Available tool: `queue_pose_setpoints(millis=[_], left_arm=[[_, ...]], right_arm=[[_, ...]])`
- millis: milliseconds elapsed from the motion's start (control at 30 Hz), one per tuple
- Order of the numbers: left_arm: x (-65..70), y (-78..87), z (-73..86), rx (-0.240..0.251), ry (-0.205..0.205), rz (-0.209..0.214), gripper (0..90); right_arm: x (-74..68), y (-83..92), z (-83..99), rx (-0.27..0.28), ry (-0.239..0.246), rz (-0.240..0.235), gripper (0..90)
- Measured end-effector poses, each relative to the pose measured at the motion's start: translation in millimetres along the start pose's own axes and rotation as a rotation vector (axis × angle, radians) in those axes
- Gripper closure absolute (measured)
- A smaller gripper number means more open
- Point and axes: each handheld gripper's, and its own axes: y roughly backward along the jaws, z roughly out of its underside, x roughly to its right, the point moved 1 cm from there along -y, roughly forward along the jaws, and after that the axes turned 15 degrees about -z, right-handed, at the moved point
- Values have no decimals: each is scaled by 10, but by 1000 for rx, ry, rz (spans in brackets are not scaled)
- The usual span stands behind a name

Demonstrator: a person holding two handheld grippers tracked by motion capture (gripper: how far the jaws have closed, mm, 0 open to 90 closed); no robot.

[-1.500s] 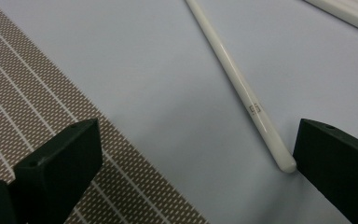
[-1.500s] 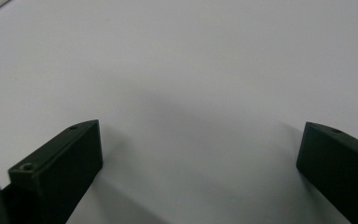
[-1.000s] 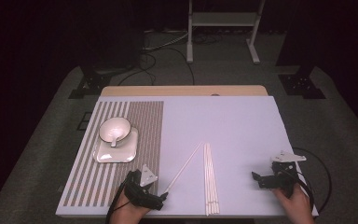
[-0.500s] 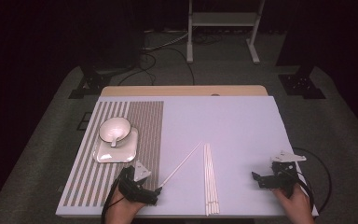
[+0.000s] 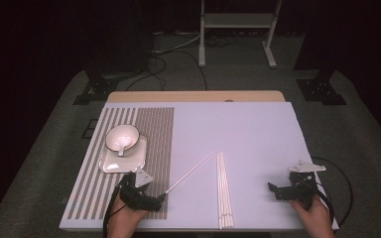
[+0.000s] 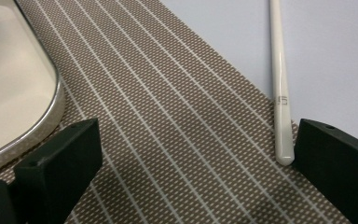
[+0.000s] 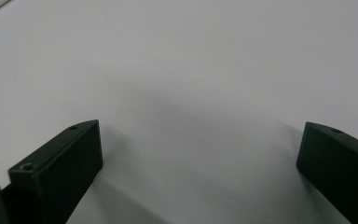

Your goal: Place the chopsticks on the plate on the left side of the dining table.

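A single white chopstick lies slanted on the table, its near end resting at the edge of the brown striped placemat. My left gripper is open and low over the mat. The chopstick's end sits just inside its right jaw and nothing is gripped. A bundle of several white chopsticks lies straight at the table's front centre. My right gripper rests open at the front right over bare white table, with nothing between its fingers.
A white bowl with a spoon stands on a pale square plate on the placemat; the plate's rim is just left of my left gripper. The white table's front edge runs close below both hands.
My left gripper has shifted left toward the placemat, and the single chopstick's near end has slid left with it. The right gripper has stayed put.
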Motion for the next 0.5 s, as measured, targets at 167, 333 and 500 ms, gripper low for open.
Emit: queue_pose_setpoints(millis=[167,333,500], left_arm=[[-7,6,-12,8,20,37,6],[16,14,-43,28,23,61,6],[78,11,-109,56,15,87,7]], right_arm=[[0,0,0,0,0,0,0],[0,0,0,0,0,0,0],[0,0,0,0,0,0,0]])
